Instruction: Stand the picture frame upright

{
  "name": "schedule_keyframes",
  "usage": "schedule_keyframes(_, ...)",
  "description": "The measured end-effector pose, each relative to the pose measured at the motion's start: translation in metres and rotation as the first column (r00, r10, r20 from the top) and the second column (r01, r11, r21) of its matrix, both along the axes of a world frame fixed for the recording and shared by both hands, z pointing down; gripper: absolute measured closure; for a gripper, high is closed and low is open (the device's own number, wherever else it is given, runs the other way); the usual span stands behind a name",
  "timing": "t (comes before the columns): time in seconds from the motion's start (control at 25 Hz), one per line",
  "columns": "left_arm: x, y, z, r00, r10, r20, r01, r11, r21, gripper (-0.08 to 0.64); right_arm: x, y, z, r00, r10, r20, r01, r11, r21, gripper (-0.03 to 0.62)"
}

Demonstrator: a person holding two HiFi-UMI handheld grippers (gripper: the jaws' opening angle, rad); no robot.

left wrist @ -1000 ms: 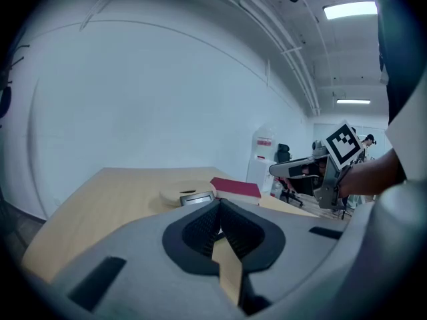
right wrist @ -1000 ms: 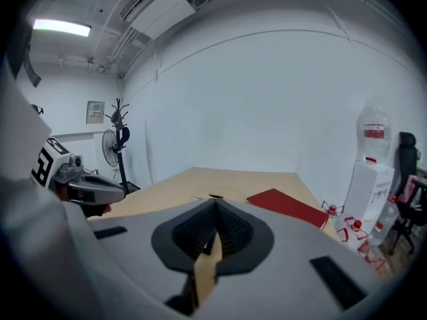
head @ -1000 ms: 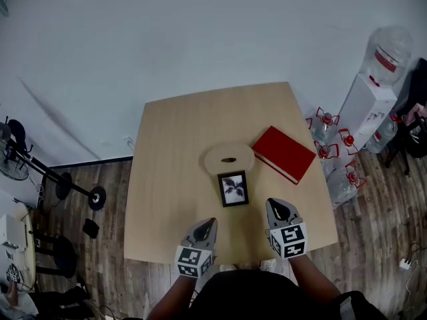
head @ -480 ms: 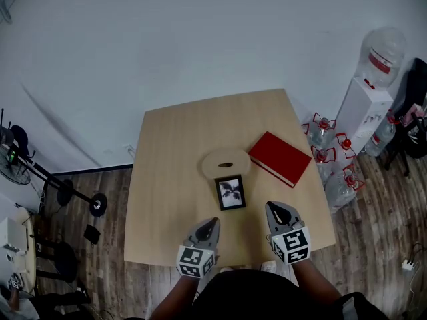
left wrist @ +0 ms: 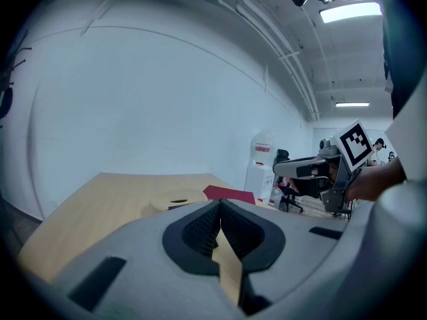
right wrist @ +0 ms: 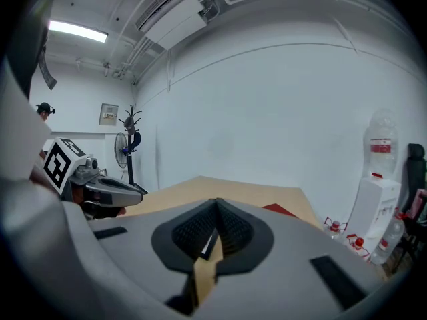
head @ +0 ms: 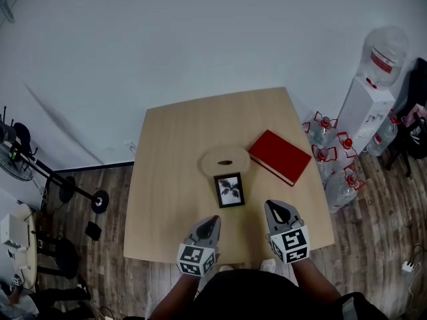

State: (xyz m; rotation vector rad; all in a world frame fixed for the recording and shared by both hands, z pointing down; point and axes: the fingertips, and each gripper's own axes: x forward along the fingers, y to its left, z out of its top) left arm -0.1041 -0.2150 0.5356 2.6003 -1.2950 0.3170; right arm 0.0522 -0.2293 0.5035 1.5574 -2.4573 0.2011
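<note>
A small black picture frame (head: 229, 190) with a dark leaf print lies flat on the wooden table (head: 173, 152), just this side of a round wooden disc (head: 225, 160). My left gripper (head: 211, 220) hovers near the table's front edge, below and left of the frame, with its jaws shut and empty. Level with it, right of the frame, my right gripper (head: 274, 207) is also shut and empty. In the left gripper view its tips (left wrist: 219, 204) meet over the tabletop. The right gripper view shows its tips (right wrist: 215, 203) closed, with the left gripper (right wrist: 100, 192) at the side.
A red book (head: 281, 155) lies at an angle right of the disc. Beyond the table's right edge stand a water dispenser (head: 365, 105) and several water bottles (head: 333, 159) on the floor. A fan on a stand (head: 20, 153) is at the left.
The head camera has shifted a little, so the table sits slightly higher in the picture. Both grippers stay shut near the front edge. The frame has not moved.
</note>
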Motion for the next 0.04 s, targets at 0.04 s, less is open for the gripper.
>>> schedule_keyframes(0.04, 0.0010, -0.0008, -0.0007, 1.000, -0.001, -0.001, 0.001, 1.000, 0.002, 0.555, 0.0004, -0.0006, -0.0006, 1.000, -0.002, -0.001, 0.002, 1.000, 0.002, 0.583)
